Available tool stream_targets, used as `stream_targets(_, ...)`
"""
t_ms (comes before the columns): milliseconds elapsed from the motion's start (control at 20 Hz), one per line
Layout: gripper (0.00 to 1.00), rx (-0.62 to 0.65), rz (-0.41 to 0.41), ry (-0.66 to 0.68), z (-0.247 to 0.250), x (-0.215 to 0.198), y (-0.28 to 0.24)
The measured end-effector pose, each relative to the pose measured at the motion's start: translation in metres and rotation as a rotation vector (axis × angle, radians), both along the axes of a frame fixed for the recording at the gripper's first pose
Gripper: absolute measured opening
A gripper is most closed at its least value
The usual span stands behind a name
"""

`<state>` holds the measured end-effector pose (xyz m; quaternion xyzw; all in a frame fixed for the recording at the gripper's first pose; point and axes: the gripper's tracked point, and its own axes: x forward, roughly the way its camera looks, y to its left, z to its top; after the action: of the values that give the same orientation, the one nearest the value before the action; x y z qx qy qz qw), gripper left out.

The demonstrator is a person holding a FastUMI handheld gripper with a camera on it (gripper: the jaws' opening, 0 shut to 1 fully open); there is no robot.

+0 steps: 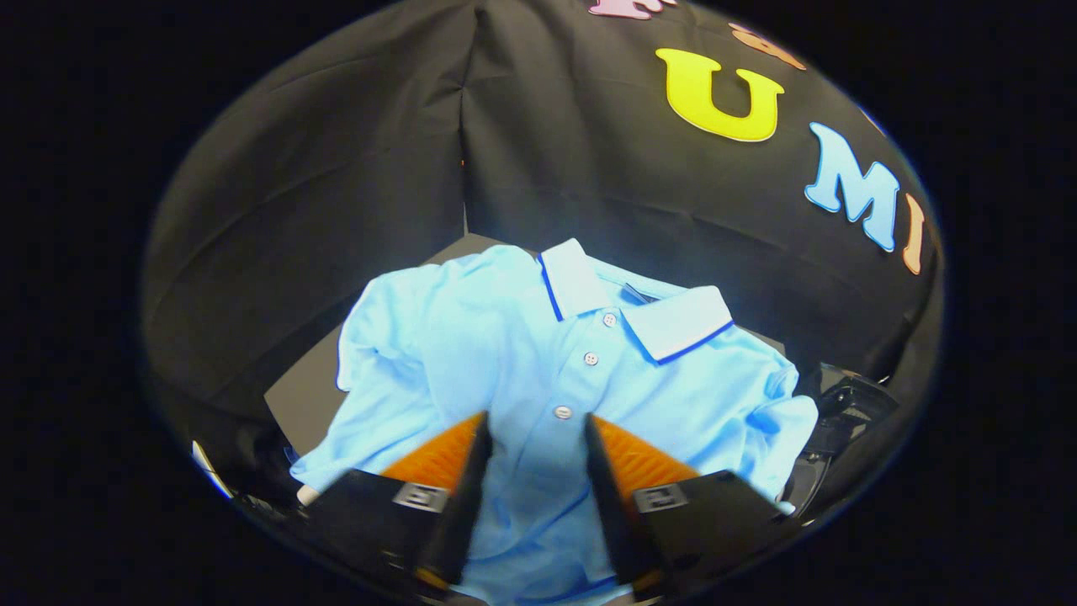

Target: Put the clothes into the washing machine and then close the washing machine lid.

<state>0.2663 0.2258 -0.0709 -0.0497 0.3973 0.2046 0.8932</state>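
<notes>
Light-blue cotton polo shirt [538, 362] is lying across the grey bench [303, 396]; your hand-held gripper [532, 438] is hovering spread over its placket. You're needing to descend and pinch fabric.

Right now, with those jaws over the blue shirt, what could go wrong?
The gripper is open, its jaws either side of the light blue polo shirt's button strip. Closing there may pinch only the top layer, or catch a button and slip. The shirt is spread wide, so a sleeve could trail and snag on the dark object beside it.
</notes>
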Motion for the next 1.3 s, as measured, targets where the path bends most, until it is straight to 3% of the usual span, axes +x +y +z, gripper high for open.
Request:
stream_targets(100, 0.33, -0.016, 0.005, -0.008, 0.002, 0.001, 0.0)
stream_targets(150, 0.33, -0.009, -0.004, -0.02, 0.003, 0.004, -0.001)
stream_targets(200, 0.09, -0.009, -0.007, -0.011, 0.005, 0.002, 0.0)
stream_targets(700, 0.09, 0.052, -0.016, -0.087, 0.029, 0.005, -0.005)
stream_targets(1300, 0.08, 0.309, -0.068, -0.261, 0.149, 0.018, -0.037)
